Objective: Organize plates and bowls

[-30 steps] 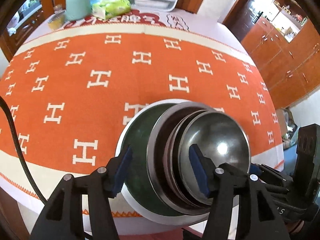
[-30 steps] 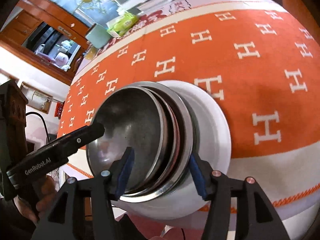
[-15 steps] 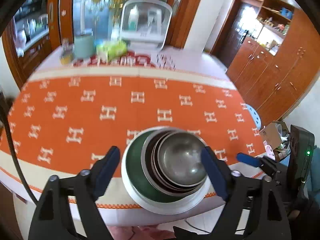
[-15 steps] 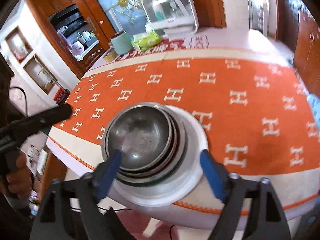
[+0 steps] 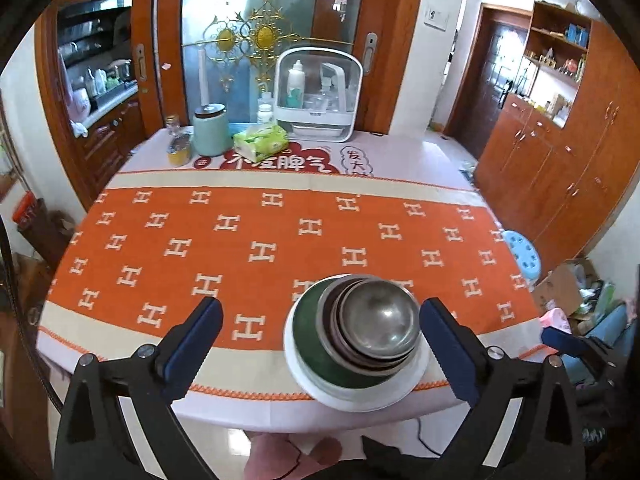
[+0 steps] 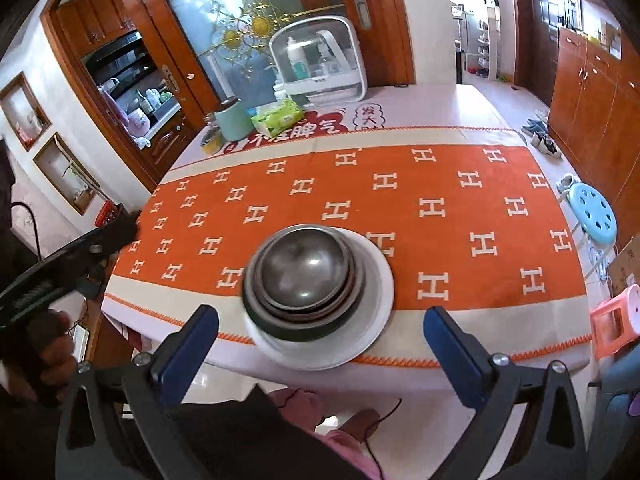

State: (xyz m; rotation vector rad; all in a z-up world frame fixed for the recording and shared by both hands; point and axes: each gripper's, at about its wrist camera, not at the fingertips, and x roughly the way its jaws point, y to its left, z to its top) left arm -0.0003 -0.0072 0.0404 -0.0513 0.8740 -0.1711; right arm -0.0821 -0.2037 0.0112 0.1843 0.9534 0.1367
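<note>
A stack stands near the table's front edge: a white plate (image 5: pixel 360 402) at the bottom, a dark green dish (image 5: pixel 308 344) on it, then several nested steel bowls (image 5: pixel 380 324). The right wrist view shows the same steel bowls (image 6: pixel 304 268) on the white plate (image 6: pixel 378 292). My left gripper (image 5: pixel 320 316) hovers above and in front of the stack, its jaws opening wide and touching nothing. My right gripper (image 6: pixel 320 316) hangs likewise, jaws opening, pads well clear of the stack. The left gripper's finger (image 6: pixel 112 236) shows at the left of the right wrist view.
An orange cloth with white H marks (image 5: pixel 280 240) covers the table. At the far end stand a green canister (image 5: pixel 210 130), a tissue pack (image 5: pixel 260 144), a small jar (image 5: pixel 178 152) and a white storage box (image 5: pixel 320 96). A blue stool (image 6: pixel 592 212) and a pink stool (image 6: pixel 616 320) stand to the right.
Both grippers have risen and drawn back from the stack, and their jaws have spread from around the bowls to wide apart. The stack stays on the table.
</note>
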